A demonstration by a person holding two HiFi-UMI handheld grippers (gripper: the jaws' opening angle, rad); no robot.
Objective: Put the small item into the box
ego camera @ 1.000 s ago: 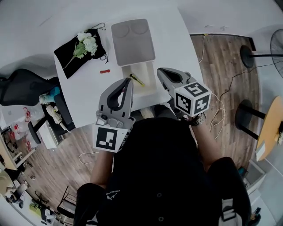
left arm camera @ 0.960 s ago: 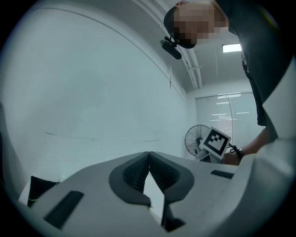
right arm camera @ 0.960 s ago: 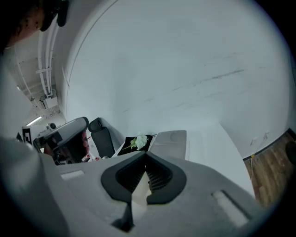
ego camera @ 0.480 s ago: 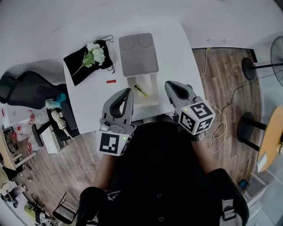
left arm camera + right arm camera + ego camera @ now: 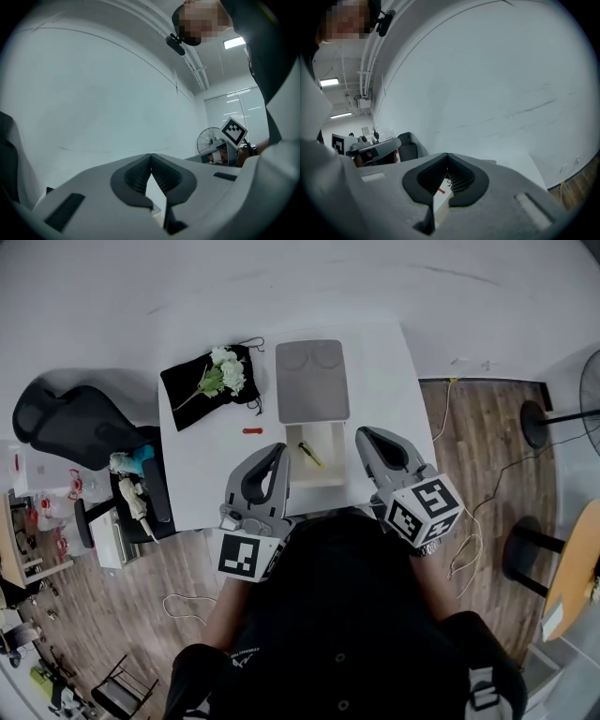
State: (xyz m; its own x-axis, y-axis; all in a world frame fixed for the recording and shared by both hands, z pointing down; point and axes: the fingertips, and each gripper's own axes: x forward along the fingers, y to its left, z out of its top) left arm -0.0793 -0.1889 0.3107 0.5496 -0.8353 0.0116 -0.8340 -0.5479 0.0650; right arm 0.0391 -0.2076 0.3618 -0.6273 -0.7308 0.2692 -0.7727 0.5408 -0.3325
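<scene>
An open white box (image 5: 315, 481) sits at the near edge of the white table (image 5: 384, 381), with a thin yellow and dark item (image 5: 309, 455) lying inside it. Its grey lid (image 5: 312, 381) lies flat just beyond it. A small red item (image 5: 251, 430) rests on the table left of the box, and shows between the jaws in the right gripper view (image 5: 441, 191). My left gripper (image 5: 277, 449) is held at the box's left side and my right gripper (image 5: 361, 433) at its right. Both are shut and empty, with the jaws meeting at the tips (image 5: 151, 157) (image 5: 447, 157).
A black cloth (image 5: 192, 390) with a sprig of white flowers (image 5: 225, 374) lies at the table's far left. A dark office chair (image 5: 75, 427) stands left of the table. A fan stand (image 5: 539, 413) and cables are on the wooden floor to the right.
The view has pulled back, so the table looks smaller and farther off. Both grippers have drawn back toward the person at the table's near edge, still shut.
</scene>
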